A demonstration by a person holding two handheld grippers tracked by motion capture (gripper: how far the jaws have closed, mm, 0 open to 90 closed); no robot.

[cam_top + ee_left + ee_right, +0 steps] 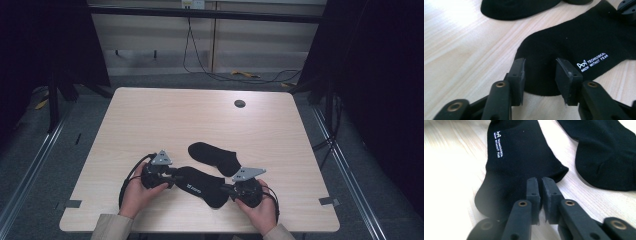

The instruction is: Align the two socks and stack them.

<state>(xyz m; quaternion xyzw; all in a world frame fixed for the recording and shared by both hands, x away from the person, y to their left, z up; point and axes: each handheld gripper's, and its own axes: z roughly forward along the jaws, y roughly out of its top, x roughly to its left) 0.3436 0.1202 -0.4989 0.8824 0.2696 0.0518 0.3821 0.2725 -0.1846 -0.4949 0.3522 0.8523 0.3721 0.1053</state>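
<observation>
a black printed sock (200, 185) lies flat near the table's (150, 115) front edge, between both tools. the left gripper (540, 72) straddles one end with jaws partly apart, pads not pressing. the right gripper (541, 188) is pinched nearly closed on the opposite end. a second sock (215, 156) lies just behind.

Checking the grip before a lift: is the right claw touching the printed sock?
Touching. In the right gripper view the right claw has its jaws pinched nearly together on the edge of the printed sock.
</observation>
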